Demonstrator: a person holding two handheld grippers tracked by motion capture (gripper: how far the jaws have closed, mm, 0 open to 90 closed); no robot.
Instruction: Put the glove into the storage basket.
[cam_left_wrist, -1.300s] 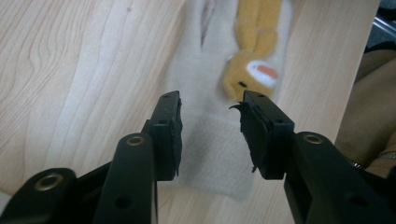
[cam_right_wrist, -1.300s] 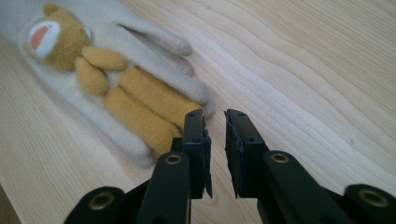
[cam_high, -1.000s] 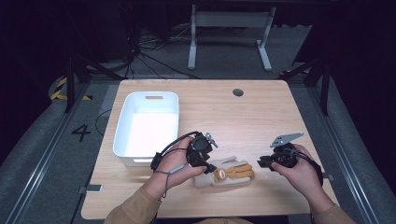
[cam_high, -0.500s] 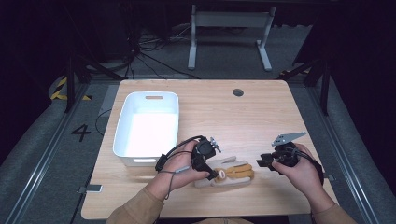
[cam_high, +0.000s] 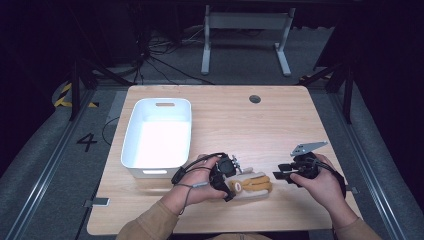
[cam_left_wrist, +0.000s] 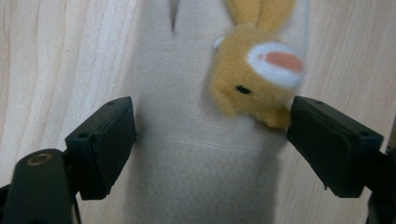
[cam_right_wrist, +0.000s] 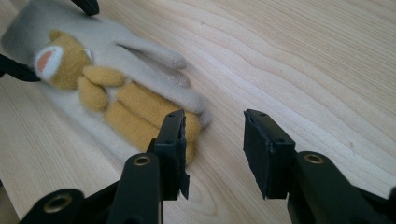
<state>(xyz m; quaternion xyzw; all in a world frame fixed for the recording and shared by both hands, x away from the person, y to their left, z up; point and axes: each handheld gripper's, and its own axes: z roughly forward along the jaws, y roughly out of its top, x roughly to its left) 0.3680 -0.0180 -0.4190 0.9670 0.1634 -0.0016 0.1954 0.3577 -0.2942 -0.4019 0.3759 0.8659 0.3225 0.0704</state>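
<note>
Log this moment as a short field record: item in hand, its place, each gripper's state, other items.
item: plush glove, cream with an orange animal on it
place: flat on the table, near edge
left gripper: jaws just opening, straddling the glove's cuff end, pads apart from it
right gripper: jaws just opening, nothing between them, at the glove's finger end
other: white bin, left of the glove

Cream glove with golden-yellow plush animal, white-and-orange muzzle, white bin, pale wood-grain desk, black hand-held gripper pads

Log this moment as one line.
left gripper: open, jaws just opening, astride glove | right gripper: open, jaws just opening, empty | bin: empty
</note>
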